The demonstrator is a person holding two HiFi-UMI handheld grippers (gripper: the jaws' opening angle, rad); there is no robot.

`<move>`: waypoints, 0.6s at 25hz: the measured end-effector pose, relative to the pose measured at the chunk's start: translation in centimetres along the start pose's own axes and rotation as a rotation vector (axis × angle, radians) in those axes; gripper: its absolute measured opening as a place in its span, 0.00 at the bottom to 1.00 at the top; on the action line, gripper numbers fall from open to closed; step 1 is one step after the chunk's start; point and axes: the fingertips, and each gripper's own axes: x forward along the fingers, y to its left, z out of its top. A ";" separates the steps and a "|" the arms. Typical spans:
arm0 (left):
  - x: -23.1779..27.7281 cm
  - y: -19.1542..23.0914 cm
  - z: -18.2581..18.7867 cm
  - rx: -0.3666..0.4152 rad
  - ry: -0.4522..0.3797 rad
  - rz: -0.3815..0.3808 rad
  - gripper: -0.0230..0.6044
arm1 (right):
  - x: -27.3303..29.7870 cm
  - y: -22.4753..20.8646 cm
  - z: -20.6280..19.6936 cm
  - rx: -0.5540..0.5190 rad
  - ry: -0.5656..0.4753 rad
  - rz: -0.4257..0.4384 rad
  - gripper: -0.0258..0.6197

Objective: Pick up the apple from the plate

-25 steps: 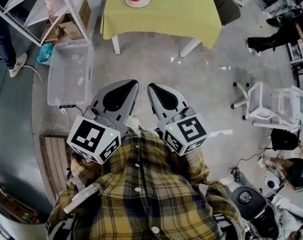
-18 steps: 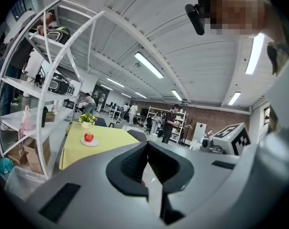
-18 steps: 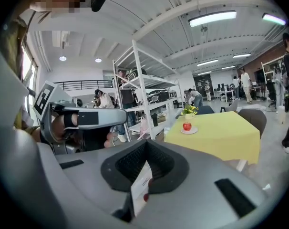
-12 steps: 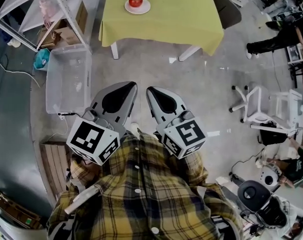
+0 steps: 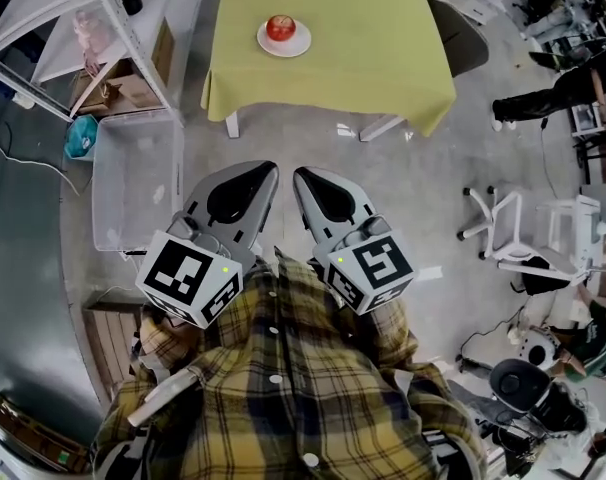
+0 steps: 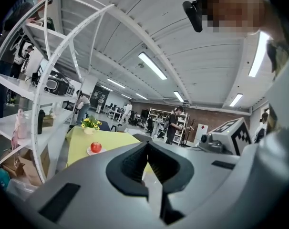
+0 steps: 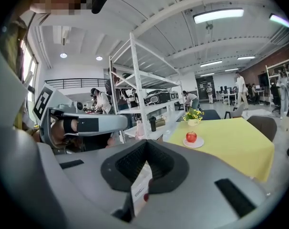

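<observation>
A red apple (image 5: 280,28) sits on a small white plate (image 5: 297,46) on the table with a yellow cloth (image 5: 363,58), far ahead of both grippers. My left gripper (image 5: 267,168) and right gripper (image 5: 302,174) are held side by side over the floor, close to my checked shirt. Both are shut with nothing in them. In the left gripper view the apple (image 6: 96,147) lies left of the shut left gripper (image 6: 147,144). The right gripper view has the apple (image 7: 191,137) and plate (image 7: 197,143) right of the shut right gripper (image 7: 145,143).
A clear plastic bin (image 5: 133,178) stands on the floor to the left, below a white metal shelf (image 5: 93,28). A grey chair (image 5: 461,23) stands at the table's right. A white office chair (image 5: 508,223) is further right. A pot of yellow flowers (image 7: 194,114) stands behind the plate.
The table with the apple has come lower in the head view, so it is nearer. Both grippers keep their place before me and stay shut.
</observation>
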 end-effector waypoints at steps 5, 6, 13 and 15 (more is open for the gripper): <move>0.3 1.9 -0.2 -0.020 0.020 -0.003 0.05 | 1.7 -1.4 0.2 0.032 0.005 -0.027 0.04; 0.4 2.2 -0.2 -0.023 0.025 -0.001 0.05 | 2.0 -1.6 0.0 0.039 0.009 -0.030 0.04; 2.5 3.9 -0.5 -0.044 0.052 0.020 0.05 | 2.9 -4.6 -0.4 0.070 0.038 -0.046 0.04; 3.7 3.9 -0.3 -0.048 0.046 0.029 0.05 | 2.8 -5.8 -0.4 0.073 0.047 -0.042 0.04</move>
